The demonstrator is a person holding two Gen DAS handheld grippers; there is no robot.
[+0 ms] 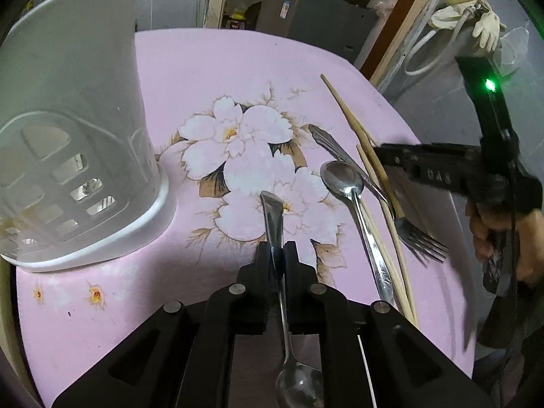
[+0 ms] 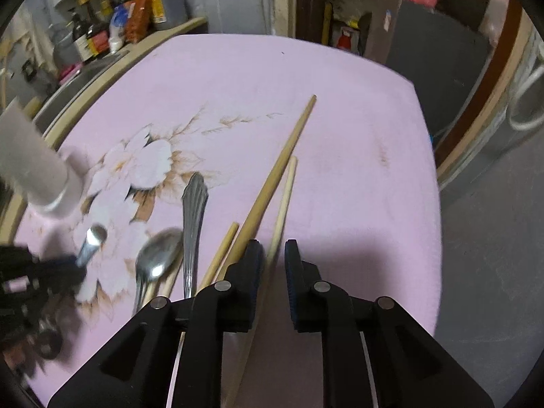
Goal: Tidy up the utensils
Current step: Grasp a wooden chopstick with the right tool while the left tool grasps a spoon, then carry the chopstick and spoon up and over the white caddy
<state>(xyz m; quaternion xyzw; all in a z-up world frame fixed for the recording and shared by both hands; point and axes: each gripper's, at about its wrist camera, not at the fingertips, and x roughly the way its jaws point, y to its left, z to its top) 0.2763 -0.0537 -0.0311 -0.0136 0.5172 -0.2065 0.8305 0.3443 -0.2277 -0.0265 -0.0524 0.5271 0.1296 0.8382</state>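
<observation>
My left gripper [image 1: 278, 250] is shut on a steel spoon [image 1: 274, 214] by its handle, bowl end toward the camera, just above the pink flowered table [image 1: 210, 64]. A white slotted utensil holder [image 1: 74, 129] stands at the left. My right gripper [image 2: 274, 250] is open around a pale chopstick [image 2: 286, 190], with a darker chopstick [image 2: 282, 159] beside its left finger. A second spoon [image 1: 343, 176], a fork [image 1: 418, 238] and more chopsticks [image 1: 343, 108] lie together on the right. In the right wrist view the holder [image 2: 37, 170] and left gripper [image 2: 40, 268] appear blurred at the left.
Bottles and jars [image 2: 112, 17] crowd a counter behind the table's left edge. A doorway with boxes [image 1: 306, 6] lies beyond the far edge. A washing machine with gloves [image 1: 476, 23] stands to the right.
</observation>
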